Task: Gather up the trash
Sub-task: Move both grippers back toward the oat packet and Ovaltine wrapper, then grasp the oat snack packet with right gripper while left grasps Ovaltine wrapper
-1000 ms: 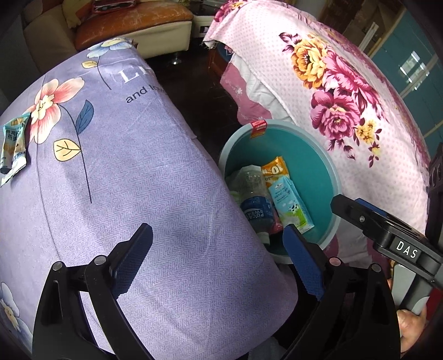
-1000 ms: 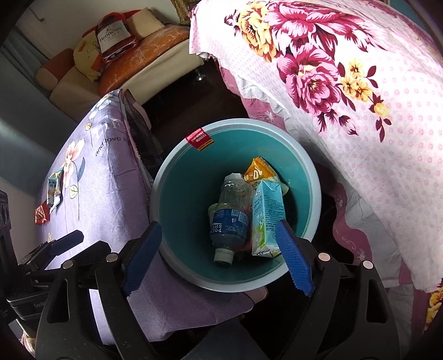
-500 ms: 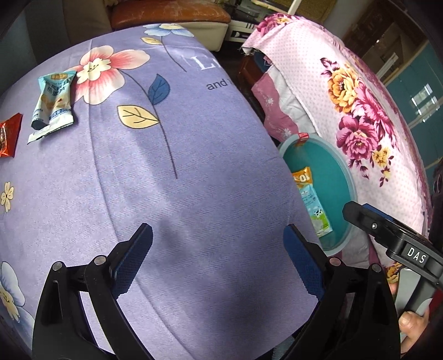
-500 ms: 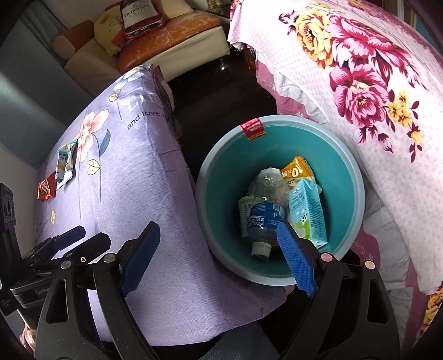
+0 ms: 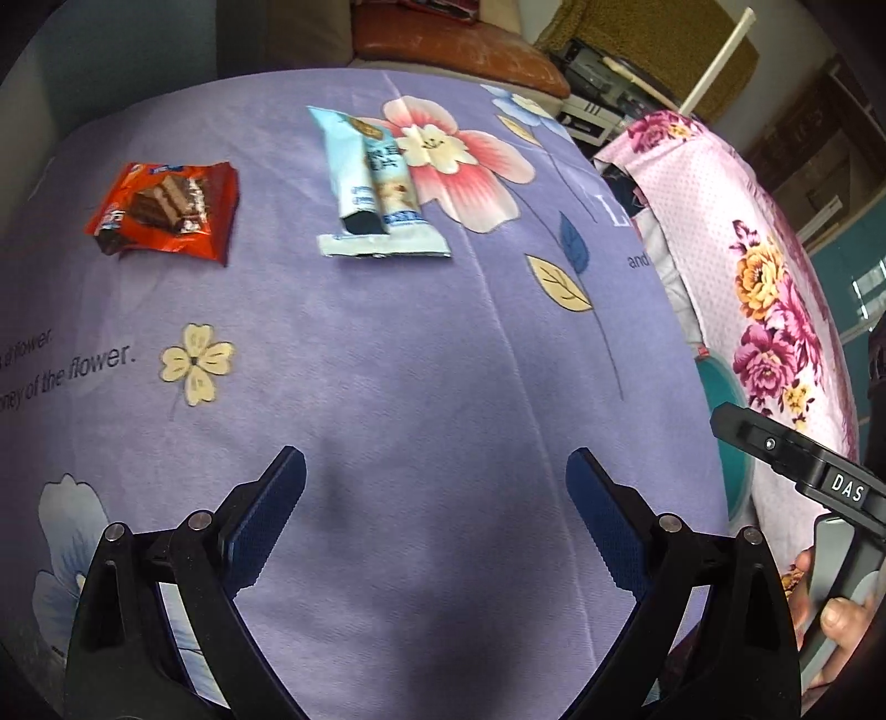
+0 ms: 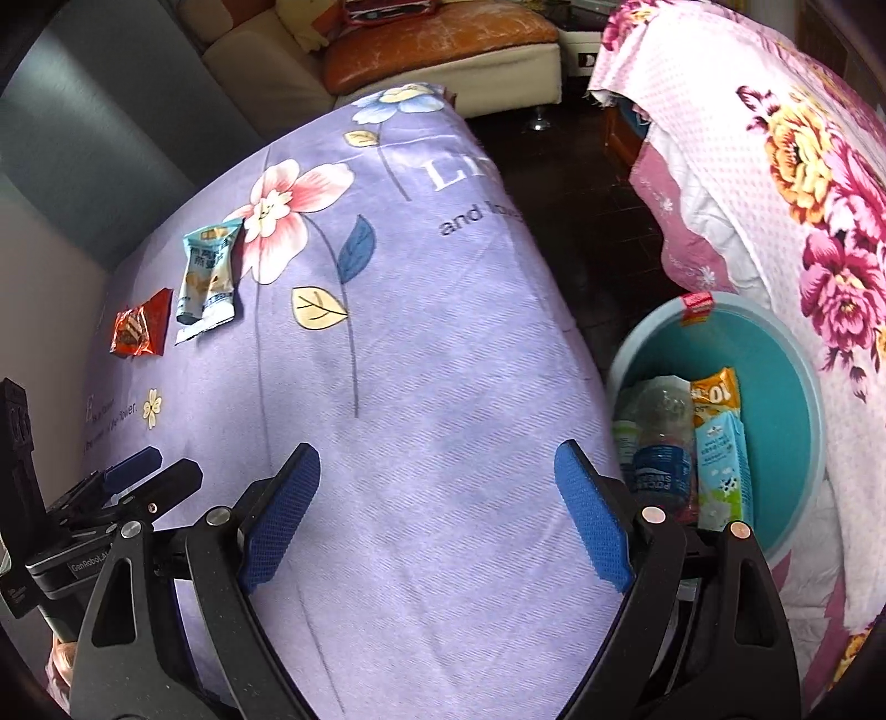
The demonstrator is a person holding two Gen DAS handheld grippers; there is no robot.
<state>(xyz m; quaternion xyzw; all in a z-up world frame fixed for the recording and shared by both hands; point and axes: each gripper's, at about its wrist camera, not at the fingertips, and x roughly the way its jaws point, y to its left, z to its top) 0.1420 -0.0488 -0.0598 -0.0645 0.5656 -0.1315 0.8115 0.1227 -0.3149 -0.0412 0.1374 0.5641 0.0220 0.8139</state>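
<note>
An orange-red wafer wrapper (image 5: 166, 207) and a light-blue snack wrapper (image 5: 376, 191) lie on the purple flowered cloth (image 5: 387, 387) ahead of my left gripper (image 5: 434, 512), which is open and empty above the cloth. Both wrappers also show far left in the right wrist view: the orange-red one (image 6: 141, 329), the blue one (image 6: 209, 274). My right gripper (image 6: 437, 507) is open and empty over the cloth's right part. A teal bin (image 6: 786, 354) to its right holds a plastic bottle (image 6: 662, 443), a milk carton (image 6: 722, 471) and an orange packet (image 6: 714, 390).
A pink flowered cloth (image 6: 803, 194) covers furniture right of the bin. A dark floor gap (image 6: 581, 183) lies between the two cloths. A sofa with an orange cushion (image 6: 437, 41) stands at the back. The bin's rim (image 5: 731, 421) shows beside the right gripper's body (image 5: 803, 471).
Both grippers have swung left, from over the bin to over the purple cloth. The two wrappers have come into fuller view of the left gripper. Both jaws stayed open.
</note>
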